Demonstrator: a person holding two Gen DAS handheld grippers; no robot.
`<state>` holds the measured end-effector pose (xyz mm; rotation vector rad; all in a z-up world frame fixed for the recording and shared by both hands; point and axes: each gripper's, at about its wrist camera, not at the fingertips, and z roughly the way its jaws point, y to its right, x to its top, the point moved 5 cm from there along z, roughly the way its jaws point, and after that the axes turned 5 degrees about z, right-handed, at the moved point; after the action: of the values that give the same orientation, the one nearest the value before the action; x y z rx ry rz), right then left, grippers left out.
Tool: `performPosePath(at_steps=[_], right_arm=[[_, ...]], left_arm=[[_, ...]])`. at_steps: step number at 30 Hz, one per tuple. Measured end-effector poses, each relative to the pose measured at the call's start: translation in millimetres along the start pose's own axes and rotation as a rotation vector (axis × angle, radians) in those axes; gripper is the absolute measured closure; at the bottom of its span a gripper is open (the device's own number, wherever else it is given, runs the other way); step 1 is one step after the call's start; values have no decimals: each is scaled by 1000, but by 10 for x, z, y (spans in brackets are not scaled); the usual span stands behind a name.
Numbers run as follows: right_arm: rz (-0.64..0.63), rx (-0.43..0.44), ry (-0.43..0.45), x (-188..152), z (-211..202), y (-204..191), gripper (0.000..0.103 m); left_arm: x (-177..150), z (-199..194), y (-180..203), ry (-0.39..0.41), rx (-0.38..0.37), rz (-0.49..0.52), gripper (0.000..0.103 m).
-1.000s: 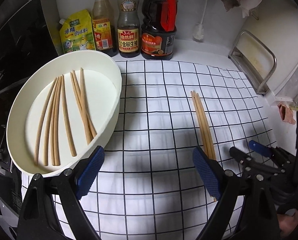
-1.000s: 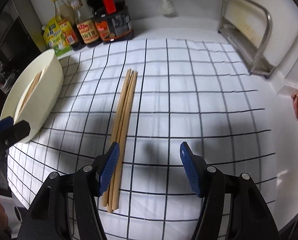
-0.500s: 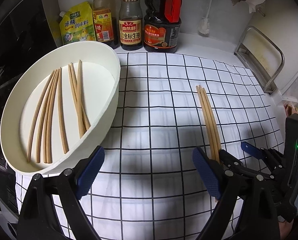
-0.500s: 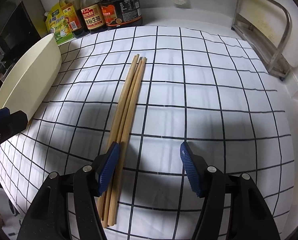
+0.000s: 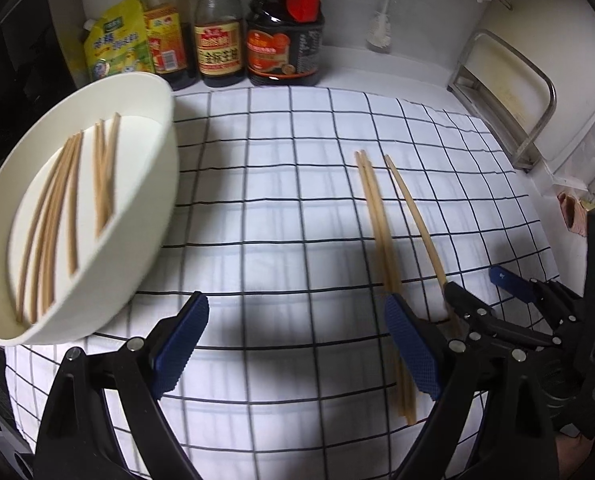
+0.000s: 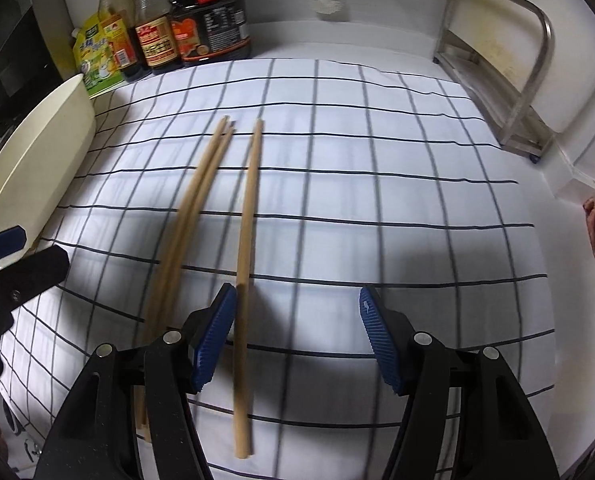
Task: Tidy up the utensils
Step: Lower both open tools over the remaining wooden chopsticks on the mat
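Three wooden chopsticks lie on the checked cloth. Two lie together (image 5: 379, 232) (image 6: 185, 224). One single chopstick (image 5: 413, 216) (image 6: 247, 240) lies apart to their right, between the fingers of my right gripper (image 6: 297, 336), close to its left pad. My right gripper is open and low over the cloth; it also shows in the left wrist view (image 5: 485, 292). My left gripper (image 5: 297, 348) is open and empty, left of the pair. A cream oval dish (image 5: 153, 208) (image 6: 37, 160) at the left holds several chopsticks (image 5: 57, 208).
Sauce bottles (image 5: 219, 32) and a yellow pouch (image 5: 113, 44) stand along the back wall. A metal rack (image 5: 509, 92) (image 6: 513, 80) stands at the right. The cloth's (image 5: 281, 184) front edge is close under both grippers.
One chopstick has separated from the bundle of three and now lies to the right, inside my right gripper's fingers. My right gripper moved forward and lower. The left view has shifted.
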<state>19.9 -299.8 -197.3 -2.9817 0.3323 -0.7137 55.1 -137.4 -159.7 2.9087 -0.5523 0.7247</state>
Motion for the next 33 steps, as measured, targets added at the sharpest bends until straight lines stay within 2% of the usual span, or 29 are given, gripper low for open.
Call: performPosePath(at_steps=[6, 16, 25, 29, 33], right_arm=[[21, -5, 7, -35, -21, 186, 42], [20, 0, 10, -67, -24, 234, 42], [21, 5, 12, -63, -21, 238, 42], [16, 6, 12, -50, -17, 207, 42], [9, 7, 11, -38, -11, 179, 42]], left_arm=[[-20, 200, 148, -21, -16, 6, 15], [-43, 435, 285, -40, -1, 36, 15], [-54, 434, 114, -29, 29, 0, 15], [-81, 476, 87, -44, 66, 20, 15], [-69, 451, 73, -42, 46, -1, 15]])
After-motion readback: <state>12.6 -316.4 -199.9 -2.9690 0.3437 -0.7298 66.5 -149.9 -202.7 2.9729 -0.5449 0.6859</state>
